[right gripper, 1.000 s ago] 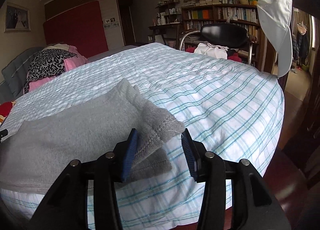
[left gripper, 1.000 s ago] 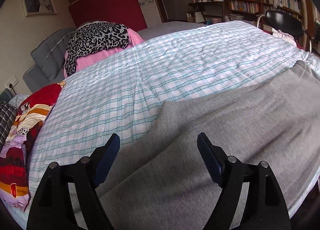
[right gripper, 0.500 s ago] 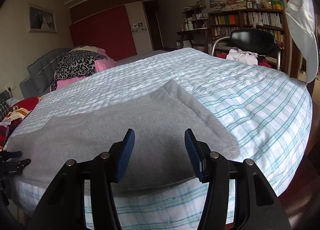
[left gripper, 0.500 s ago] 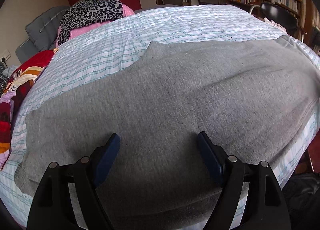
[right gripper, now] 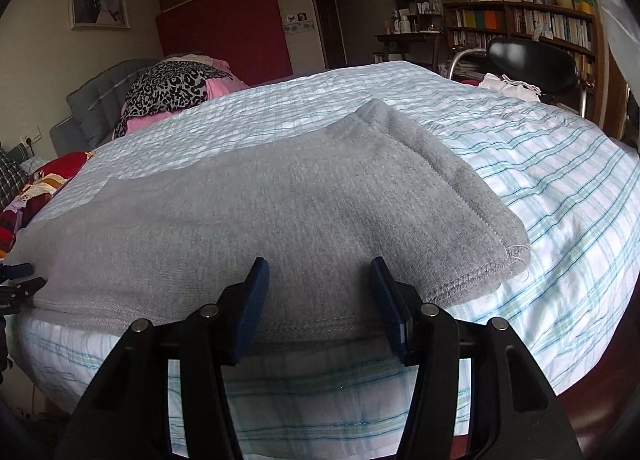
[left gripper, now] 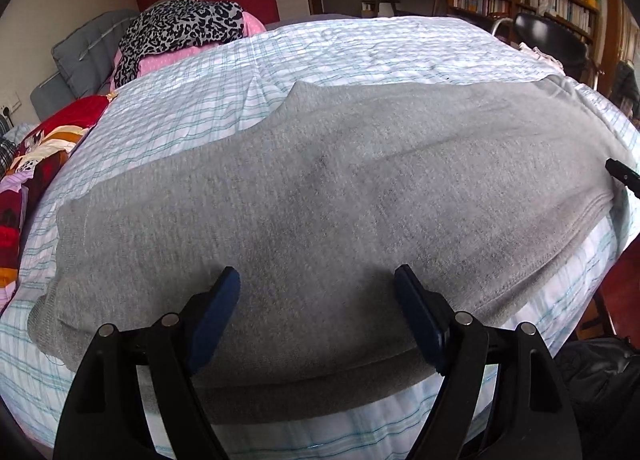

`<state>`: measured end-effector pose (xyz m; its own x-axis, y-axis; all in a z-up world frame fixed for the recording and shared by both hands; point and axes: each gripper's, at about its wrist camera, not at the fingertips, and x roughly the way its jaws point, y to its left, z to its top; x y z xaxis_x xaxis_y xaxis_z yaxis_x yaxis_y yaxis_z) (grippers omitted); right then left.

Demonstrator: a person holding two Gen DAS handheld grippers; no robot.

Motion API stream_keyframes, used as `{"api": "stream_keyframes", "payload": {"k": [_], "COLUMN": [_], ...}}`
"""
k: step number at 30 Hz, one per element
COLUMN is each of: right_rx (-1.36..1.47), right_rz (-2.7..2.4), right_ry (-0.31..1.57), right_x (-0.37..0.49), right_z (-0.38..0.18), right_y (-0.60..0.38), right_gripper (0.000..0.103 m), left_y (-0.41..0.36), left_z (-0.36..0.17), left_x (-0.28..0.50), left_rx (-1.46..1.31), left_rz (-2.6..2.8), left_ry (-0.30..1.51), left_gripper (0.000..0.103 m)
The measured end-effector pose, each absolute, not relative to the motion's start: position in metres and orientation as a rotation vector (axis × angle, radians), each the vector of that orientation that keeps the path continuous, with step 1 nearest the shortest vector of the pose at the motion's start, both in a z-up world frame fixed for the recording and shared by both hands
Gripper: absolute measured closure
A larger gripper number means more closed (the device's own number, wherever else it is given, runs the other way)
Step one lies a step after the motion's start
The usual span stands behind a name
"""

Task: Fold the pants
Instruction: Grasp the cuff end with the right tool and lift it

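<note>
The left gripper (left gripper: 316, 292) hangs over the near edge of the bed (left gripper: 360, 39) with its jaws spread wide and nothing gripped between them. Its blue pads (left gripper: 216, 312) frame a stretch of the grey pants (left gripper: 320, 187), which lie flat directly ahead of and beneath the fingertips. Whether the pads actually rest on the cloth or hover just above it cannot be told. The pants run across the checked bedspread from far to this gripper's left to far to its right, the folded near edge passing just under the jaws. At the right margin of this view a black tip of the other tool pokes in over the cloth.

The right gripper (right gripper: 318, 284) stands about half open, narrower than the left, and likewise clamps nothing. Its pads (right gripper: 252, 308) sit over the near hem of the pants (right gripper: 280, 211), close to one end of the garment; the stitched corner with a loose thread lies just to this gripper's right. Contact with the fabric cannot be told here either. Far to its left, at the picture's edge, the left gripper's blue-tipped fingers show beside the pants.

Beyond both grippers, at the far side of the bed, lie a leopard-print cloth (left gripper: 180, 27) on a pink pillow, and a black chair (right gripper: 528, 63) stands before a bookshelf (right gripper: 520, 23).
</note>
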<state>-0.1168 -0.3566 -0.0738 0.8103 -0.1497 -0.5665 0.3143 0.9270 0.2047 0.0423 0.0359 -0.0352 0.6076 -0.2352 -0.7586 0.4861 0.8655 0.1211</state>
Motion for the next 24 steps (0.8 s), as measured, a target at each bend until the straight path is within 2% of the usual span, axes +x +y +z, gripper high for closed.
{"api": "stream_keyframes", "payload": {"k": [7, 12, 19, 24], "right_rx": [0.517, 0.701, 0.892, 0.923], "right_rz": [-0.242, -0.24, -0.187, -0.179], "right_ry": [0.494, 0.504, 0.432, 0.389], "right_x": [-0.162, -0.172, -0.165, -0.151], "right_z": [-0.067, -0.08, -0.095, -0.092], "right_y": [-0.384, -0.405, -0.425, -0.432], "right_gripper": [0.049, 0.049, 0.049, 0.049], "left_y": [-0.028, -0.068, -0.11, -0.137], "left_z": [-0.011, 0.0, -0.002, -0.017], "left_x": [0.035, 0.042, 0.041, 0.041], "left_rx": [0.329, 0.301, 0.306, 0.324], "left_rz": [-0.586, -0.663, -0.755, -0.796], "left_ry": [0.727, 0.689, 0.686, 0.719], "left_gripper": [0.024, 0.024, 0.024, 0.024]}}
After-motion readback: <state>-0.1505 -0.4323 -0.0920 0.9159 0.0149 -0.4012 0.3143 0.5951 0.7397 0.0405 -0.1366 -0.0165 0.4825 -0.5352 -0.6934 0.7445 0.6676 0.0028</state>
